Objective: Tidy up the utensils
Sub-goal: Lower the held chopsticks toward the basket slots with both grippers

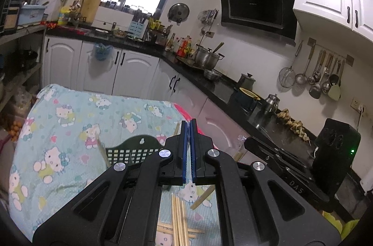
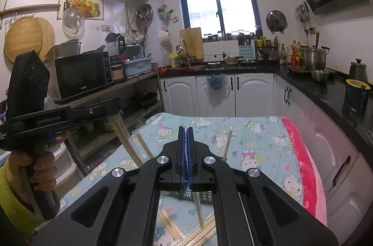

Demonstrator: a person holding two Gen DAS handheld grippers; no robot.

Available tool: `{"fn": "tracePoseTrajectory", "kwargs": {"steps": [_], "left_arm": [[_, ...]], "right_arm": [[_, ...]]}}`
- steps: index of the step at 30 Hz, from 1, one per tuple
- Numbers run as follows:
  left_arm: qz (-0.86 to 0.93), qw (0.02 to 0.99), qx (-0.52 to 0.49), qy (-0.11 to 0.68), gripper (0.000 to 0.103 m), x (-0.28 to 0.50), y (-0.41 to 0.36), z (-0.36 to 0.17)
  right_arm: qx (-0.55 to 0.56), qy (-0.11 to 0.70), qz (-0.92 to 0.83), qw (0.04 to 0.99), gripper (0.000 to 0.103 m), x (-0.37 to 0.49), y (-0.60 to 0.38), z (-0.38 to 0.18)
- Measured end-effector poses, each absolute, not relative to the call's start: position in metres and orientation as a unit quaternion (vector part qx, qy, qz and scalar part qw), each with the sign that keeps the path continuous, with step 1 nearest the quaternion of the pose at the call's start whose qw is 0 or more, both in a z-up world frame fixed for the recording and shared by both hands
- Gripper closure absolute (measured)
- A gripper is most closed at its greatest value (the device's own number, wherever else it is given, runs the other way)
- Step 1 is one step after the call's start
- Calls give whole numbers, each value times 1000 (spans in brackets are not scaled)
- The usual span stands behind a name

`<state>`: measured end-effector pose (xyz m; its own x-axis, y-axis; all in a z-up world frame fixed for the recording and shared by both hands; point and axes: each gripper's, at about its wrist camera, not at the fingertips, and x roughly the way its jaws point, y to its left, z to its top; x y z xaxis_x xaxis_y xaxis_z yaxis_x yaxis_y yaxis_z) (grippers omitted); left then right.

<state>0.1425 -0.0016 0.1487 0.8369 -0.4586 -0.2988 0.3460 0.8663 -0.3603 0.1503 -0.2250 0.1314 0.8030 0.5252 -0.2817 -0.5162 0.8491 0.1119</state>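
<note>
So going left to right: the left gripper (image 1: 189, 127) has its blue pads pressed together with nothing visible between them, and it's held up off the table (image 1: 70, 111), pointing toward the kitchen counter. What matters is that the chopsticks (image 1: 178, 220) aren't ahead of it at all; they're at 6 o'clock in its view, under the gripper body, long axis running mostly 12 to 6, with a couple lying crosswise beneath them. The black mesh holder (image 1: 135, 150) sits at about 9 o'clock of the fingertips, partly hidden by the linkage. Over in the right wrist view, the right gripper (image 2: 185, 129) also has its jaws pressed together and empty, and the pile of chopsticks (image 2: 186, 232) is again at 6 o'clock, fanned out diagonally, with one stick (image 2: 198, 208) standing near-upright out of the green basket (image 2: 202, 196) below the fingers. My guess is both need to open and tip down toward 6 before any pick; neither looks clearly nearer, honestly can't tell.
</note>
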Motion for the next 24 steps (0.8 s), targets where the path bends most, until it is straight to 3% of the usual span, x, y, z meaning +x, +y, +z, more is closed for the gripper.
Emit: {"fn": "tracePoseTrajectory", "kwargs": {"steps": [24], "left_arm": [[-214,954,-154,144,103,171,-4,191]], "right_arm": [[7,81,281,956,101,186,-200,202]]}}
